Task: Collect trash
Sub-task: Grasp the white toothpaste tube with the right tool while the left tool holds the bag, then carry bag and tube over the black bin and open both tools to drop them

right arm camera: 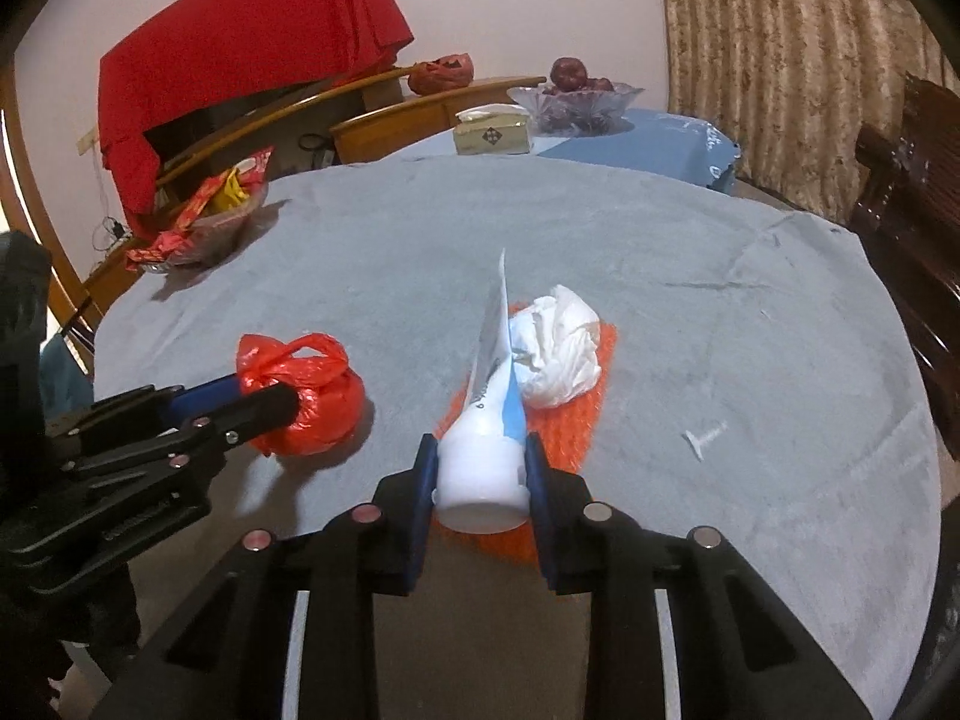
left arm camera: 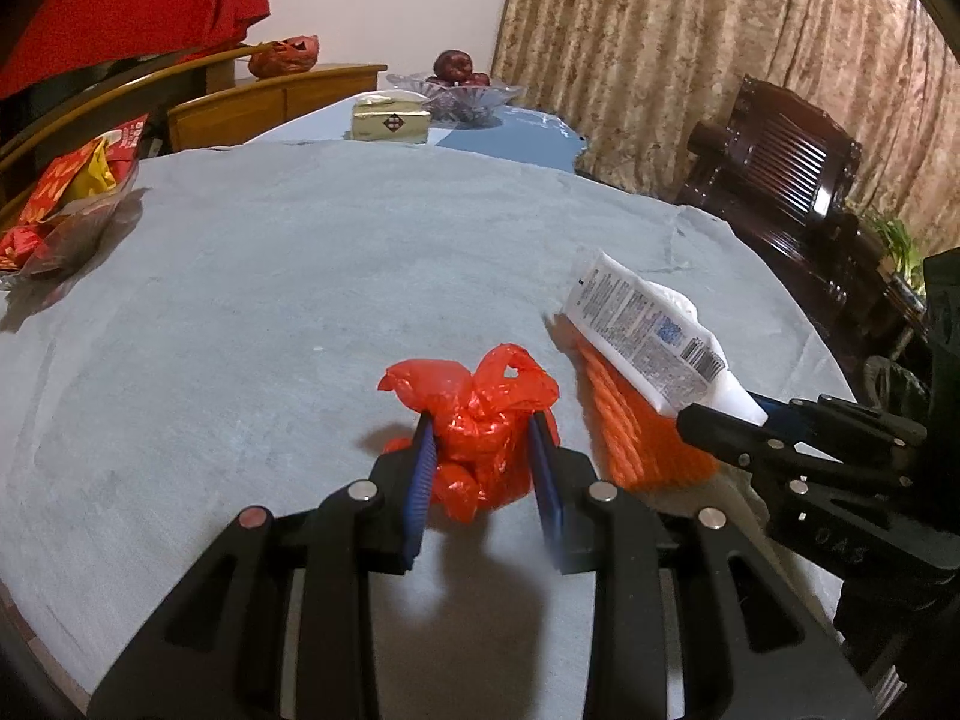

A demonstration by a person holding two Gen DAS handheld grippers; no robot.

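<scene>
A knotted red plastic bag (left arm camera: 474, 396) rests on the grey tablecloth (left arm camera: 300, 276), and my left gripper (left arm camera: 482, 420) is shut on it, blue pads pressing both sides. From the right wrist view the same bag (right arm camera: 318, 396) and left gripper (right arm camera: 264, 393) appear at the left. My right gripper (right arm camera: 480, 444) is shut on the cap end of a white printed tube (right arm camera: 480, 468), whose flat tail slants up over an orange mesh sheet (right arm camera: 570, 420). A crumpled white tissue (right arm camera: 561, 354) lies on that mesh. The left wrist view shows the tube (left arm camera: 642, 324) and right gripper (left arm camera: 729, 414) at the right.
A small white plastic piece (right arm camera: 705, 437) lies on the cloth to the right. A bowl of red and yellow snack packets (right arm camera: 204, 222) sits at the far left, a tissue box (right arm camera: 492, 132) and glass fruit bowl (right arm camera: 576, 99) at the back. A dark wooden chair (left arm camera: 780, 168) stands right.
</scene>
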